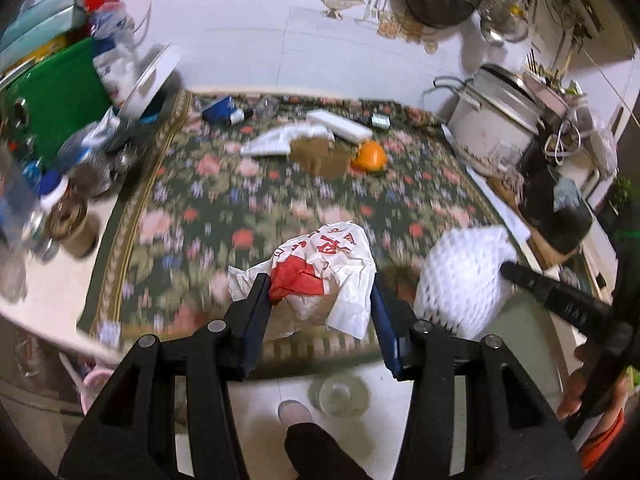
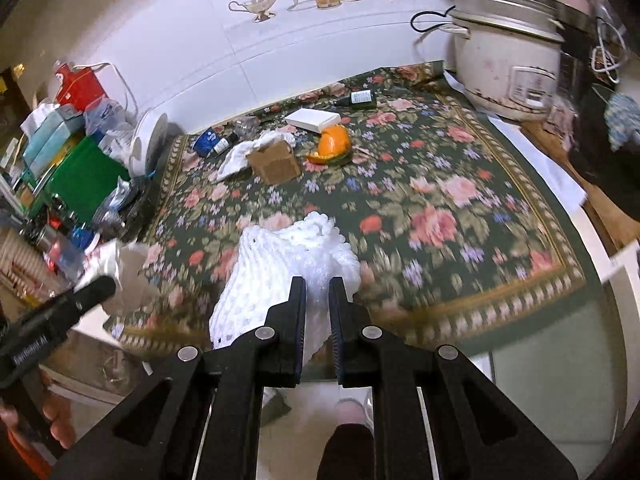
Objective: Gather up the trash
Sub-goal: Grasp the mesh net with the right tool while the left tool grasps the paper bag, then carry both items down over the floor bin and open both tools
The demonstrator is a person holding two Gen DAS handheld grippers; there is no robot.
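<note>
While both grippers carry trash off the cloth (image 2: 460,184), step looks like transport to a bin.
Right gripper (image 2: 318,292) is clamped tight on the foam net (image 2: 280,264); left gripper (image 1: 320,292) grips the wrapper (image 1: 324,276), jaws part-spread around it. Box (image 2: 276,162), peel (image 2: 334,144) and bottle (image 2: 360,98) remain on cloth. No bin visible; next move needs one found, then release.

A white rice cooker (image 2: 506,64) stands beside the floral tablecloth (image 2: 440,200), right.
</note>
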